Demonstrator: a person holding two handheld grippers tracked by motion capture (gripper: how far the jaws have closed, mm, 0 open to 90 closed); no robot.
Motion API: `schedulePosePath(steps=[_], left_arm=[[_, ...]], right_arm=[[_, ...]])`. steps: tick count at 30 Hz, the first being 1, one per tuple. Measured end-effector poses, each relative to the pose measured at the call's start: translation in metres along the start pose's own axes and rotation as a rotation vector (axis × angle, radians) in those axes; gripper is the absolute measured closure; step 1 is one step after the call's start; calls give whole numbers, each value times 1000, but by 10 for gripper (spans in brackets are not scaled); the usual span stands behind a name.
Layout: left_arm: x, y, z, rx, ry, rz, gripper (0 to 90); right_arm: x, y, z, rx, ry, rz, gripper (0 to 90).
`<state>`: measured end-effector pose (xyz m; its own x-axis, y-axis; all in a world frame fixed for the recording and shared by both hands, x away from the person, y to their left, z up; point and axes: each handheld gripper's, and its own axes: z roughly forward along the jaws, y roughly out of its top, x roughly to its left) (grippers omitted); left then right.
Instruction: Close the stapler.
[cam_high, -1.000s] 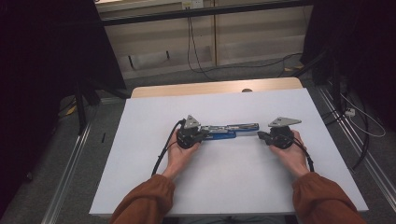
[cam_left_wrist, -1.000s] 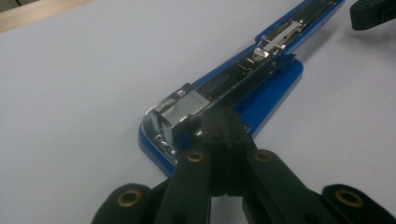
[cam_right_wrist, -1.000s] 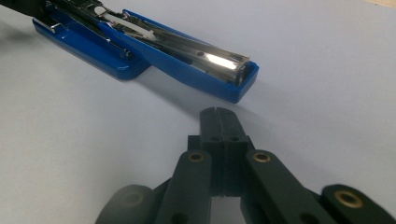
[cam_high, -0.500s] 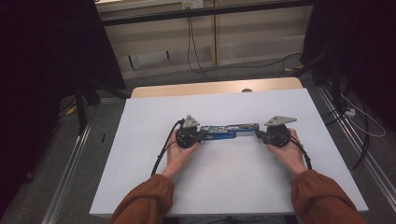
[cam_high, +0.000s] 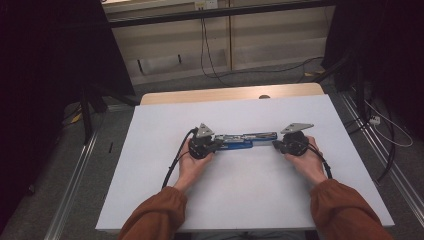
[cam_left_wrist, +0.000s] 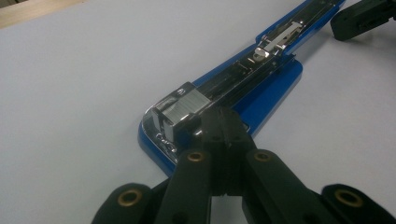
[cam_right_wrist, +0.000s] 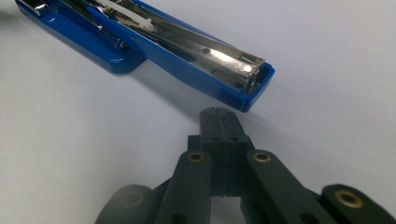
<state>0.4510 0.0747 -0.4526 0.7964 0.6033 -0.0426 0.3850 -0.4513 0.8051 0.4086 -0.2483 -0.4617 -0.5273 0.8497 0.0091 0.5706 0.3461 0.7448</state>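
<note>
Jaws of the left gripper (cam_left_wrist: 223, 122) are pressed together with nothing between them, their tips resting against the metal end of the opened blue stapler (cam_left_wrist: 243, 88). That stapler lies folded out flat in one long line near the middle of the white table (cam_high: 150, 150), running from one gripper to the other. At its far end the right gripper (cam_right_wrist: 219, 116) is clenched too, empty, its tips just beside the blue corner of the stapler's magazine arm without clearly touching it.
</note>
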Motion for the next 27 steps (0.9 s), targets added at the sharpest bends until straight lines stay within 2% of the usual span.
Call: schedulePosePath(steps=[3, 8, 9, 14, 18, 19, 23, 25, 27], left_arm=[[0, 0, 0, -3, -1, -13, 900], [1, 0, 0, 1, -6, -8, 900], [1, 0, -1, 5, 1, 6, 900], [0, -1, 0, -3, -9, -29, 900], [0, -1, 0, -7, -8, -29, 900], [0, 0, 0, -2, -3, -15, 900], [0, 0, 0, -5, -3, -21, 900], [1, 0, -1, -1, 4, -8, 900], [1, 0, -1, 1, -9, -11, 900]], right_arm=[[-2, -1, 1, -13, 10, 8, 900], [-1, 1, 2, -12, 3, 7, 900], [-1, 1, 3, -13, 3, 9, 900], [0, 2, 4, -17, 12, 0, 900], [2, 3, 5, -25, 8, -3, 900], [2, 3, 5, -28, 8, -3, 900], [2, 3, 5, -31, 10, -5, 900], [2, 4, 5, -35, 7, -4, 900], [2, 4, 5, -37, 6, -5, 900]])
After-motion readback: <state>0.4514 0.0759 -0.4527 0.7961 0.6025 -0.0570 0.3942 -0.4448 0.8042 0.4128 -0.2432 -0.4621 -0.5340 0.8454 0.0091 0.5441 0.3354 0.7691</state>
